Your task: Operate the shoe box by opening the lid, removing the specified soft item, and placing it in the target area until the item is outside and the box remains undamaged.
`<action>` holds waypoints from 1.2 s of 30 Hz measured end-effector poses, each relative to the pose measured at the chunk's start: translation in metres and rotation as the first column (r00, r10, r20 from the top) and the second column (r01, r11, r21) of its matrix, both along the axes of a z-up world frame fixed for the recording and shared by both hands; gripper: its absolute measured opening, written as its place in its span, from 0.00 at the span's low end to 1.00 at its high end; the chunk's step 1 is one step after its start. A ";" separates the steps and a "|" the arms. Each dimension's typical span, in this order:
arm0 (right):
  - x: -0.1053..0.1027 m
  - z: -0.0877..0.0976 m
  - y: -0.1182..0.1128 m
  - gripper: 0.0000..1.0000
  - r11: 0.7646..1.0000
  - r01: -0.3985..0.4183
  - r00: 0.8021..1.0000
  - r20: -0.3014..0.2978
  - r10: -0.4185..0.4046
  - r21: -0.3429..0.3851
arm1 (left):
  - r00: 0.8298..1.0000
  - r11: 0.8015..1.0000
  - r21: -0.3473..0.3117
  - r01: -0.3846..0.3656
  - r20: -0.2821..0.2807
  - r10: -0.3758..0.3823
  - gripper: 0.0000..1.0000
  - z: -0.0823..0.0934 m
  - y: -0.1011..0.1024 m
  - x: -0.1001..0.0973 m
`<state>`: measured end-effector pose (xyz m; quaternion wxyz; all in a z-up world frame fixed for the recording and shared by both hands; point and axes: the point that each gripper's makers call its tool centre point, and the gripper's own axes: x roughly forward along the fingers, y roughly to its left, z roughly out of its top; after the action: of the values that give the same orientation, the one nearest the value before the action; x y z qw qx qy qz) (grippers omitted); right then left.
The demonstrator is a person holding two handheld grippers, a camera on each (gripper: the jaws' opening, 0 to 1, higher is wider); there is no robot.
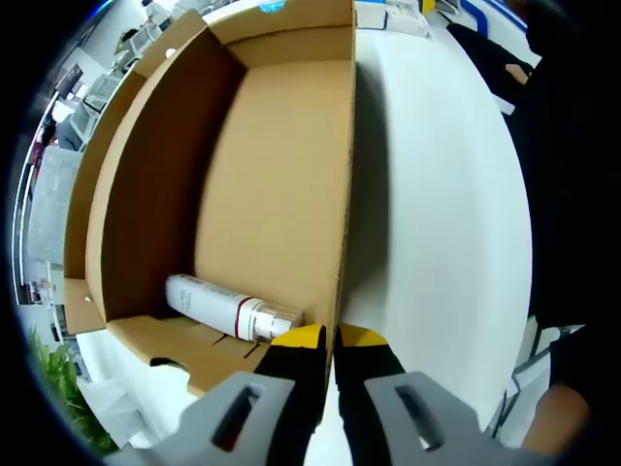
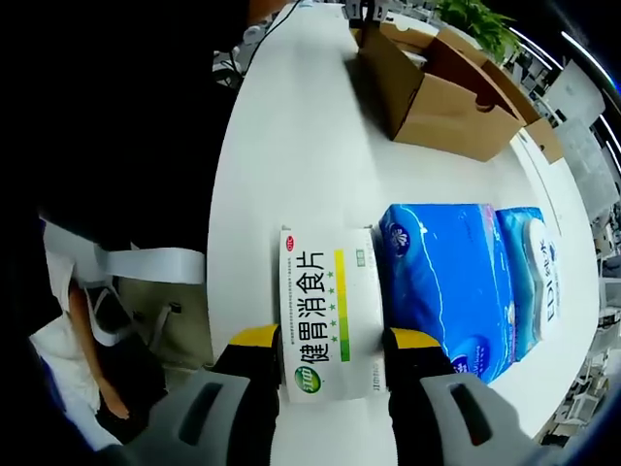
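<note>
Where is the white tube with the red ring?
In the left gripper view, the white tube lies inside the open cardboard box, at the bottom near the left gripper, whose jaws pinch the box's side wall.

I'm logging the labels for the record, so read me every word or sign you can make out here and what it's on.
"健胃消食片": white medicine box, between the right gripper's jaws.
Green round logo and small print on that box: too small to read.
Blue tissue pack: round white emblem, no readable words.
Second tissue pack: characters too blurred.
White tube in the cardboard box: print unreadable.
</note>
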<state>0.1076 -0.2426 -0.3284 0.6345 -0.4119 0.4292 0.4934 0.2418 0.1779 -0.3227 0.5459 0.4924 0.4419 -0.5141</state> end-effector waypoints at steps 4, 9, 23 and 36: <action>0.000 0.000 0.000 0.43 1.000 0.003 1.000 0.000 -0.003 0.001 | 1.000 1.000 0.001 0.001 0.003 -0.001 0.03 0.000 0.000 0.000; -0.001 0.000 0.000 0.43 1.000 0.000 1.000 0.000 0.000 0.001 | 1.000 1.000 0.002 0.001 0.003 -0.001 0.03 0.000 0.000 0.000; -0.007 0.012 0.001 0.50 1.000 0.000 0.999 0.033 0.001 -0.018 | 1.000 1.000 -0.002 0.004 0.011 -0.003 0.03 0.000 -0.001 0.000; 0.024 0.083 0.062 0.43 0.983 -0.070 0.960 0.280 0.020 0.172 | 0.999 0.999 -0.023 0.023 0.029 -0.023 0.03 0.001 0.000 -0.002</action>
<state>0.1318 -0.1802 -0.2458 0.7114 -0.4275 0.2805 0.4821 0.2402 0.1775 -0.3221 0.5521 0.4983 0.4221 -0.5184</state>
